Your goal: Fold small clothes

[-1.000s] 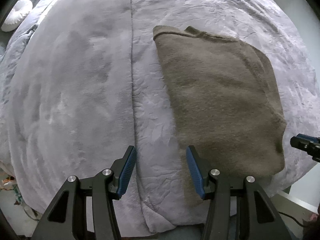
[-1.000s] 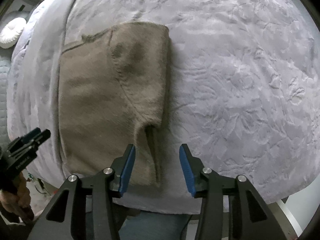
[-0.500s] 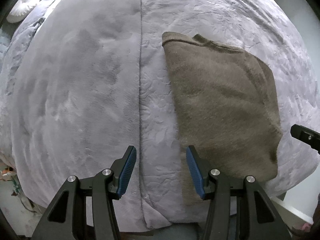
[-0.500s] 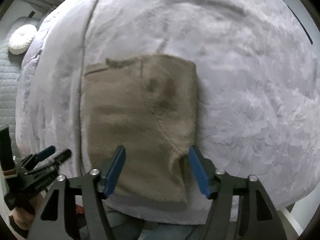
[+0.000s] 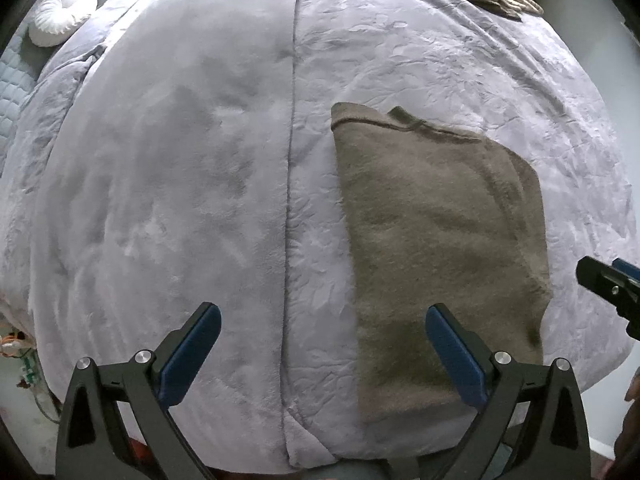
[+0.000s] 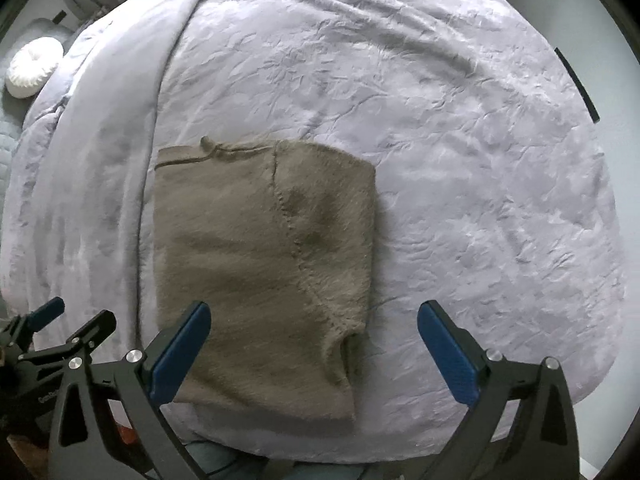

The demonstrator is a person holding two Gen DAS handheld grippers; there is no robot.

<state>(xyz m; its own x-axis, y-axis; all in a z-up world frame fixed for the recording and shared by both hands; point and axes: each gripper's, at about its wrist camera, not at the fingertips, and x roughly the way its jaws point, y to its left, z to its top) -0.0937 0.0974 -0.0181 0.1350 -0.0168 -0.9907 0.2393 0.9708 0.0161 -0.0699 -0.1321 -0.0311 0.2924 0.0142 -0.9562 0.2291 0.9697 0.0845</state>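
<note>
While both tongs gape | sweater (folded) near blanket edge

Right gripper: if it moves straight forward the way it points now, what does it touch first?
Probably the folded brown garment, near its right edge; the open right gripper hangs above it. Depth is unclear, so maybe the grey blanket beside it.

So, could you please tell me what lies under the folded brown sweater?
The brown sweater lies flat on the lavender blanket. Whatever is beneath the blanket is covered, as are the sweater's inner folds.
</note>
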